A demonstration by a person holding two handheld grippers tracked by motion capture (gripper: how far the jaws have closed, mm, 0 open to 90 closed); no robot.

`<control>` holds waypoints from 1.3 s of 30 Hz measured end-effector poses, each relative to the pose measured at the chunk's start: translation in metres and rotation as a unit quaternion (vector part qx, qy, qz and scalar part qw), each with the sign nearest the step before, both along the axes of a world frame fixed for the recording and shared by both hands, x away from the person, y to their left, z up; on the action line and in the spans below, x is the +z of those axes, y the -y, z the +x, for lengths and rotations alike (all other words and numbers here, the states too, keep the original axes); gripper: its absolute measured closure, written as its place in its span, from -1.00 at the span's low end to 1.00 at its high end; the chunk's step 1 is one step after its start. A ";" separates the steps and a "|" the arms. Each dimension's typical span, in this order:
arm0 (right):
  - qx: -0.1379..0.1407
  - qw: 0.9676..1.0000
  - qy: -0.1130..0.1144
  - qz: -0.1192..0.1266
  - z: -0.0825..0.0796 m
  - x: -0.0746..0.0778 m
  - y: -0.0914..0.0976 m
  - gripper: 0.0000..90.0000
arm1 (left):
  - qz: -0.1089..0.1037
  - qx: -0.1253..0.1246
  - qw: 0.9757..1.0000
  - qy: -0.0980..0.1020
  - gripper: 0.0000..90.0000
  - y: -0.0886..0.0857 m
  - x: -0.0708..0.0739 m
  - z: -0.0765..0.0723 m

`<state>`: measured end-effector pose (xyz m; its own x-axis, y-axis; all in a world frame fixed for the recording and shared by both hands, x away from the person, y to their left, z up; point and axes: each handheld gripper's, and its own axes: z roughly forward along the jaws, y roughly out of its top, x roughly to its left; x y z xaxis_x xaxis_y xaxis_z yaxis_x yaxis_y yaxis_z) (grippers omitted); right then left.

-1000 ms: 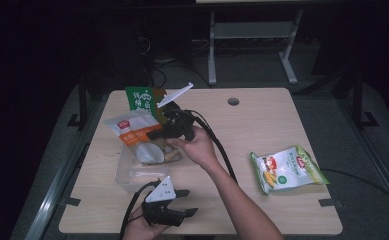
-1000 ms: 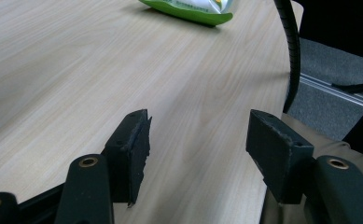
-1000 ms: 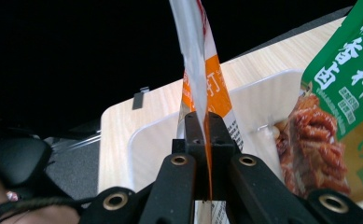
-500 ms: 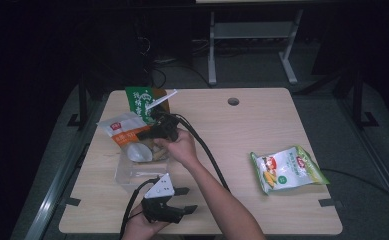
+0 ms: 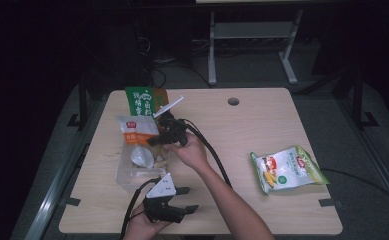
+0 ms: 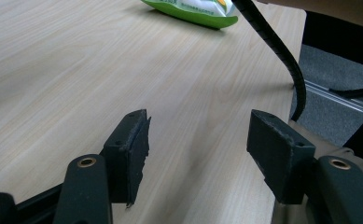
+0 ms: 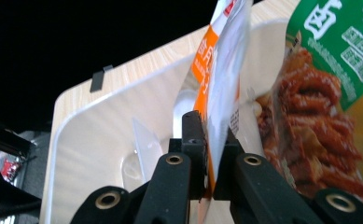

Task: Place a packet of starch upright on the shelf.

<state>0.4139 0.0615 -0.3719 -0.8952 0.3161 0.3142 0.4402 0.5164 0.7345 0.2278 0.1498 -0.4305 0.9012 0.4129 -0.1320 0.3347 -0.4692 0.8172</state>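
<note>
The wooden table carries a clear plastic bin at its near left. A green snack bag stands at the bin's far side, and a green and white bag lies well apart at the right. Over the bin, the right gripper pinches an orange and white packet tight between its jaws. Near the table's near edge, the left gripper holds its jaws apart, with nothing between them.

Each tool is black, with two thick arms joined by brass-coloured rivets and flat rectangular pads at the ends. The left tool carries a light grey three-cornered plate on its top. A thick black ribbed cable leaves the back of the right tool; both forearms are bare, without sleeves.
</note>
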 end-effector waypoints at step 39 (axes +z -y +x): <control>-0.013 1.000 -0.005 -0.005 -0.022 0.012 0.078 0.49 | 0.012 0.005 1.000 0.005 -0.24 0.004 -0.003 0.003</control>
